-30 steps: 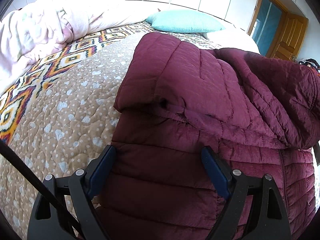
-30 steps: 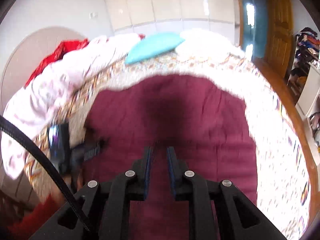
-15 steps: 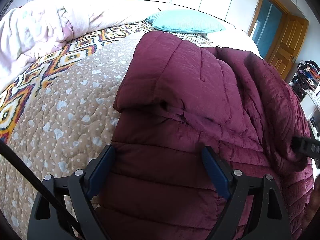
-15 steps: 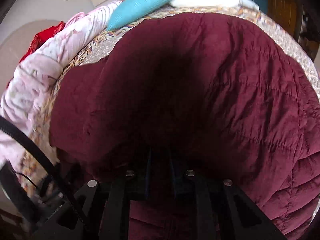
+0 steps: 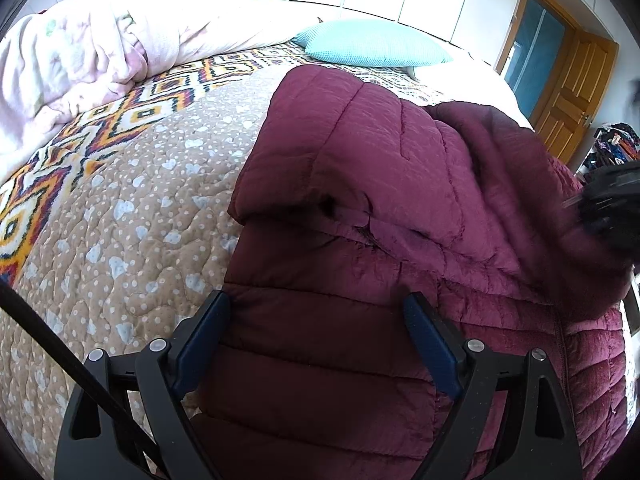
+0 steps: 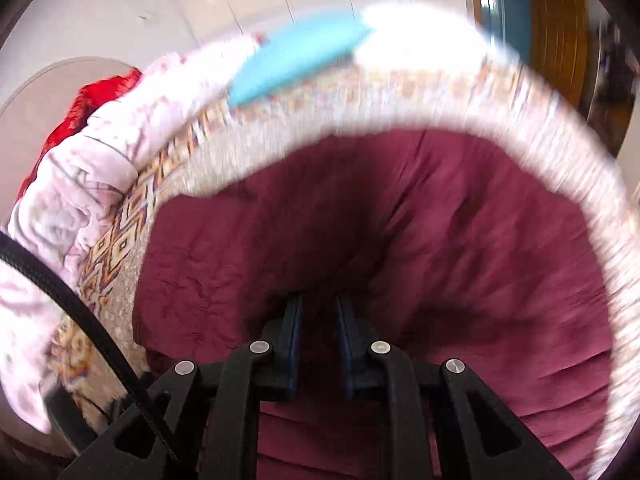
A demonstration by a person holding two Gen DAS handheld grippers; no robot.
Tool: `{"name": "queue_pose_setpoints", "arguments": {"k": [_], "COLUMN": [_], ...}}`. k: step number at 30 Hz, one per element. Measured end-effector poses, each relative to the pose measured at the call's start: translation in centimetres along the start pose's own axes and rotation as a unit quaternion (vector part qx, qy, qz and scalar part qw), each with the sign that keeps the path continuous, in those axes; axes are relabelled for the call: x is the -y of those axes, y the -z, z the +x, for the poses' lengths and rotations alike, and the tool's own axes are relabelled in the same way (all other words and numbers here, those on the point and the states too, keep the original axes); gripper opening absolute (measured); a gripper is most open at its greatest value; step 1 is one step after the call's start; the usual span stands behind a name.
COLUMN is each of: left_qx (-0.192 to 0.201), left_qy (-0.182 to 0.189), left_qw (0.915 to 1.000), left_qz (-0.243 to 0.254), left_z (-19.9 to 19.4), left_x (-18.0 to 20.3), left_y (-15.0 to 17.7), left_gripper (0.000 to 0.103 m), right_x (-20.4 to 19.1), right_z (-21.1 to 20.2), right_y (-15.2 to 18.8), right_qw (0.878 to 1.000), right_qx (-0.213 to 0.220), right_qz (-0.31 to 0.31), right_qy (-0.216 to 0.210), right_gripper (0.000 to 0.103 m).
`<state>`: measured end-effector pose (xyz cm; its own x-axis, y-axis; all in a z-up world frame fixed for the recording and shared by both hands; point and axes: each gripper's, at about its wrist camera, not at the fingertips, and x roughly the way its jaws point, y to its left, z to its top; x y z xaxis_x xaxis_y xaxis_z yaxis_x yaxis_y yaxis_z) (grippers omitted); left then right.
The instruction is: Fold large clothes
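Maroon jacket [image 5: 360, 184] on bed [image 5: 132, 216]; left tool [image 5: 316, 312] spread wide, right tool [image 6: 318, 312] pinching jacket fabric

To the left of the maroon jacket [image 5: 360, 208] the bedspread [image 5: 132, 216] lies bare and flat, so my left tongs [image 5: 316, 312] could slide that way freely. Farther left, the heaped pink duvet [image 5: 92, 52] walls off that side. At the far end a turquoise pillow [image 5: 372, 44] sits just beyond the jacket's top edge. On the right, my right tongs [image 6: 318, 304] sit deep in bunched jacket fabric, which crowds them all around.
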<state>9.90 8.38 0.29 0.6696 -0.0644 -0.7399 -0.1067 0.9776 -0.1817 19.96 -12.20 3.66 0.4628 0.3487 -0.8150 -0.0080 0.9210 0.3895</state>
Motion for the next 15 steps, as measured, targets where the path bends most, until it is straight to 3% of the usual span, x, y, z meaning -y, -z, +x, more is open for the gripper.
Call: {"name": "queue_pose_setpoints", "arguments": {"k": [3, 6, 12, 15], "left_qx": [0.0, 0.0, 0.0, 0.0], "left_qy": [0.002, 0.002, 0.002, 0.002], "left_qw": [1.0, 1.0, 1.0, 1.0], "left_qz": [-0.002, -0.002, -0.002, -0.002], "left_z": [0.0, 0.0, 0.0, 0.0], "left_x": [-0.2, -0.2, -0.2, -0.2], "left_y": [0.1, 0.1, 0.1, 0.1], "left_gripper": [0.088, 0.088, 0.088, 0.088], "right_x": [-0.9, -1.5, 0.4, 2.8], "right_z": [2.0, 0.6, -6.5, -7.0], "right_y": [1.1, 1.3, 3.4, 4.9], "right_qw": [0.999, 0.999, 0.996, 0.995], "right_qx": [-0.014, -0.01, 0.079, 0.087], "right_qz": [0.014, -0.013, -0.047, -0.035], "right_qy": [-0.039, -0.035, -0.024, 0.016], "right_gripper": [0.017, 0.017, 0.017, 0.018]}}
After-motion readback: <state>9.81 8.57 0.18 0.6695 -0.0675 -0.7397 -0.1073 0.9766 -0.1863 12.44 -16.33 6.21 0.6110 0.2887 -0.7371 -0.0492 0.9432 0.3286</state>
